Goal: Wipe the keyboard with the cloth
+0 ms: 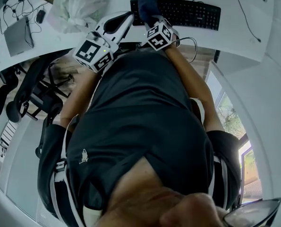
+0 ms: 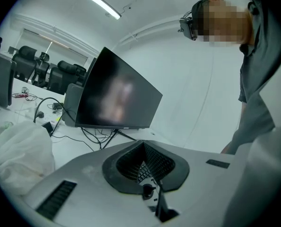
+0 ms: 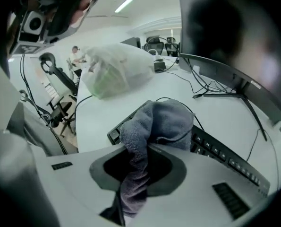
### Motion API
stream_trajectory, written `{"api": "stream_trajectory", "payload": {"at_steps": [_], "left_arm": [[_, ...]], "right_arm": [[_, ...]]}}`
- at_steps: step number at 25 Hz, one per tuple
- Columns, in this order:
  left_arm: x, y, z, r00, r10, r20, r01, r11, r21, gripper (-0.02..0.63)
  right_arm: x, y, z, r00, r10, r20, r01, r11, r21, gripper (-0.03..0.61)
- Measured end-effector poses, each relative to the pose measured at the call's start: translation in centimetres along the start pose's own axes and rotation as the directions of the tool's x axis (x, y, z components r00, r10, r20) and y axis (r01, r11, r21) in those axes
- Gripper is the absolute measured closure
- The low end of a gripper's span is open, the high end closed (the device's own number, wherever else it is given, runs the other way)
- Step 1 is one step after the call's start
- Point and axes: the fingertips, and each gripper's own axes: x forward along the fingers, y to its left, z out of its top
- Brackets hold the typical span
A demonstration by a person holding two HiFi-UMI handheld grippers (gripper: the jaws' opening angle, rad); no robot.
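A black keyboard point(image 1: 187, 12) lies on the white desk point(image 1: 244, 37) at the far side. A dark blue-grey cloth point(image 1: 147, 4) is bunched over the keyboard's left end. My right gripper point(image 1: 153, 21) is shut on that cloth. In the right gripper view the cloth point(image 3: 164, 122) hangs out of the right gripper point(image 3: 138, 157) and drapes onto the keyboard point(image 3: 225, 157). My left gripper point(image 1: 129, 19) hovers just left of the keyboard. In the left gripper view the left gripper point(image 2: 142, 148) is shut with nothing in it and tilts up toward a monitor point(image 2: 114, 96).
A white plastic bag point(image 1: 76, 6) sits on the desk left of the keyboard, also in the right gripper view as a bag point(image 3: 116, 67). A grey box point(image 1: 18, 34) and cables lie far left. Office chairs point(image 1: 31, 93) stand below the desk edge. A monitor stand point(image 3: 244, 91) is behind the keyboard.
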Motion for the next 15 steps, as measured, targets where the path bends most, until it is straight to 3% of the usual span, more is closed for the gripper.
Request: {"api": "stream_trajectory", "payload": {"at_steps": [2,4,7,9,11,13,15], "left_arm": [[-0.6,0.2,0.2,1.000,0.006,0.006,-0.006,1.000,-0.002,0.609],[-1.2,0.8,0.2,1.000,0.023,0.014,-0.023,1.000,-0.013,0.609],[-2.0,1.7,0.0,0.999,0.038,0.020,-0.037,0.999,-0.026,0.609],[-2.1,1.9,-0.3,0.999,0.037,0.020,-0.036,0.999,-0.033,0.609],[-1.9,1.8,-0.2,1.000,0.023,0.019,-0.023,0.999,-0.037,0.609],[-1.8,1.7,0.2,1.000,0.011,0.021,-0.010,1.000,-0.026,0.609],[-2.1,1.9,0.7,1.000,0.008,0.027,-0.008,1.000,-0.008,0.609]], "right_arm": [[-1.1,-1.6,-1.3,1.000,-0.003,-0.005,0.003,0.998,0.058,0.509],[-3.3,-4.6,-3.7,0.995,-0.081,-0.051,0.086,0.990,0.111,0.508],[-4.1,-6.3,-5.0,0.976,-0.186,-0.112,0.191,0.981,0.037,0.509],[-2.2,-3.2,-2.3,0.985,-0.148,-0.084,0.140,0.986,-0.087,0.509],[0.5,1.4,1.2,0.998,-0.036,-0.042,0.029,0.986,-0.163,0.508],[2.1,3.5,3.3,0.998,0.051,-0.024,-0.054,0.986,-0.158,0.508],[1.7,1.7,3.2,0.998,0.068,-0.003,-0.068,0.997,-0.045,0.509]]}}
